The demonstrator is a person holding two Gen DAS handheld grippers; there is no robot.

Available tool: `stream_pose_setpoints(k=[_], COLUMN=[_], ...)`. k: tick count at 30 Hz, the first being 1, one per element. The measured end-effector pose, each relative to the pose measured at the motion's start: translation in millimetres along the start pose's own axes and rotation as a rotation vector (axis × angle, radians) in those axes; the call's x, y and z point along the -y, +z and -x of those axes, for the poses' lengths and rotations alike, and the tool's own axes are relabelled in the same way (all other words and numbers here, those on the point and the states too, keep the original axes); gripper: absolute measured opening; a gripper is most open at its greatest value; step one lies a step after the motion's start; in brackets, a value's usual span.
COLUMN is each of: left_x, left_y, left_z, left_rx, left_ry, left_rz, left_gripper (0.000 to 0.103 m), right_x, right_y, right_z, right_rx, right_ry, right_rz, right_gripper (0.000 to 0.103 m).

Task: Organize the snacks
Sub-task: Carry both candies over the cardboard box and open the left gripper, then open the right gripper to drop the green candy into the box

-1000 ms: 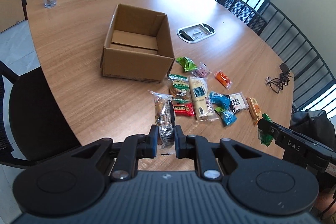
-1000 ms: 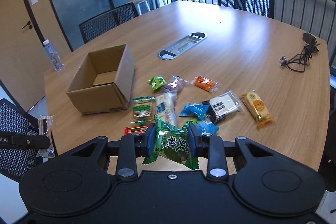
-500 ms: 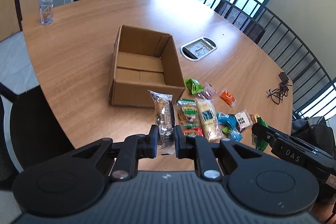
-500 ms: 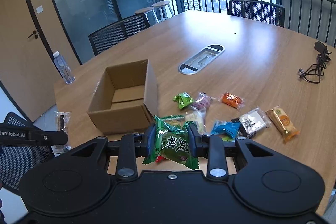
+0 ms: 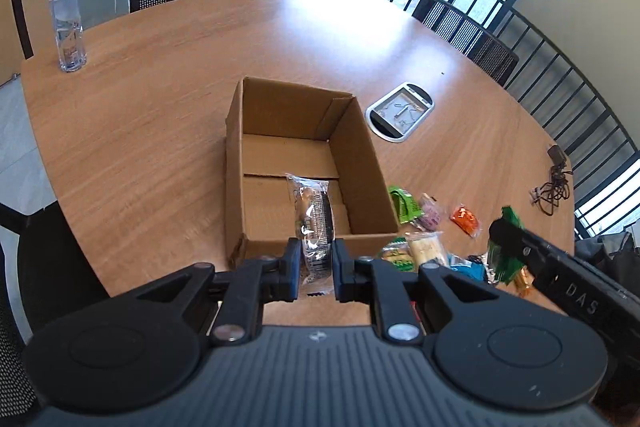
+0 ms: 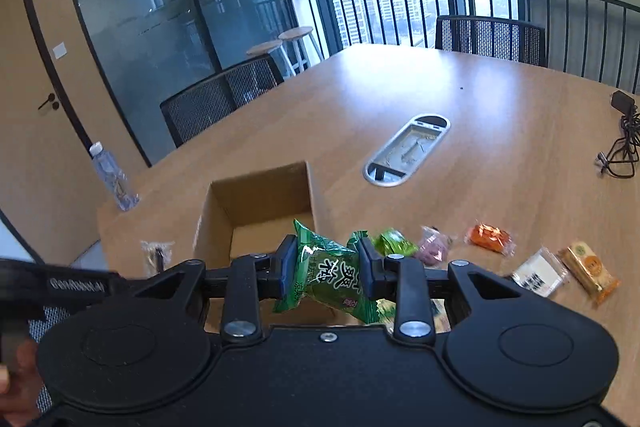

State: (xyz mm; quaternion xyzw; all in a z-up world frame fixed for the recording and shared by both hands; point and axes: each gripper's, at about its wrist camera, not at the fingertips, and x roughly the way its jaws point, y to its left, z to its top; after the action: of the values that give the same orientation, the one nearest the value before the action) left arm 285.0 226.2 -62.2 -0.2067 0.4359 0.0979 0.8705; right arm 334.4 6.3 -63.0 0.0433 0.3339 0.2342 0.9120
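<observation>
L claw (image 5: 316, 269): you've got it clamped on a clear-wrapped snack (image 5: 314, 223), long axis pointing fwd, away from you.
Box (image 5: 376, 163): open, directly ahead/below L claw; L is nearer, drop first.
R claw (image 6: 327, 275): pinched on green packet (image 6: 328, 277); box ahead, slightly left.
Loose snacks (image 6: 488, 238): on table (image 6: 500, 131), right of R claw.

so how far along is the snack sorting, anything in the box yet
Nothing done yet: the cardboard box shows only its bare floor. In hand: the left gripper is shut on a clear-wrapped snack over the box, and the right gripper is shut on a green packet near it. Left: the snacks lying on the table, such as the orange packet.
</observation>
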Motion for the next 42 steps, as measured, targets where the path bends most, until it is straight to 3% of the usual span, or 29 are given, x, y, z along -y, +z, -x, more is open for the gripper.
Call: stream_pose_setpoints(k=[9,22,28,35,38,42], left_x=[-15,-27,-31,-46,-54,-58], left_y=[31,50,59,64,64,63], left_z=[-38,-76,-73,-59,-54,-50], left_rx=[-0.036,-0.101,-0.078,-0.047,-0.037,-0.031], left_ry=[0.014,0.036,0.046,0.094,0.104,0.117], left_rz=[-0.061,-0.114,-0.109,-0.094,-0.075,-0.056], left_gripper=[0.015,0.016,0.019,0.031,0.038,0.054], right_x=[-43,-47,-53,-62,-65,-65], right_y=[5,4,7,9,7,4], right_z=[-43,-92,-102,-111,-112,-108], right_rx=[0.027,-0.017,-0.028,-0.032,-0.033,-0.031], right_ry=[0.008,-0.004,0.006,0.010,0.010,0.012], right_rz=[0.014,-0.063,-0.057,-0.077,-0.081,-0.092], right_gripper=[0.031,0.031,0.031,0.032,0.041,0.062])
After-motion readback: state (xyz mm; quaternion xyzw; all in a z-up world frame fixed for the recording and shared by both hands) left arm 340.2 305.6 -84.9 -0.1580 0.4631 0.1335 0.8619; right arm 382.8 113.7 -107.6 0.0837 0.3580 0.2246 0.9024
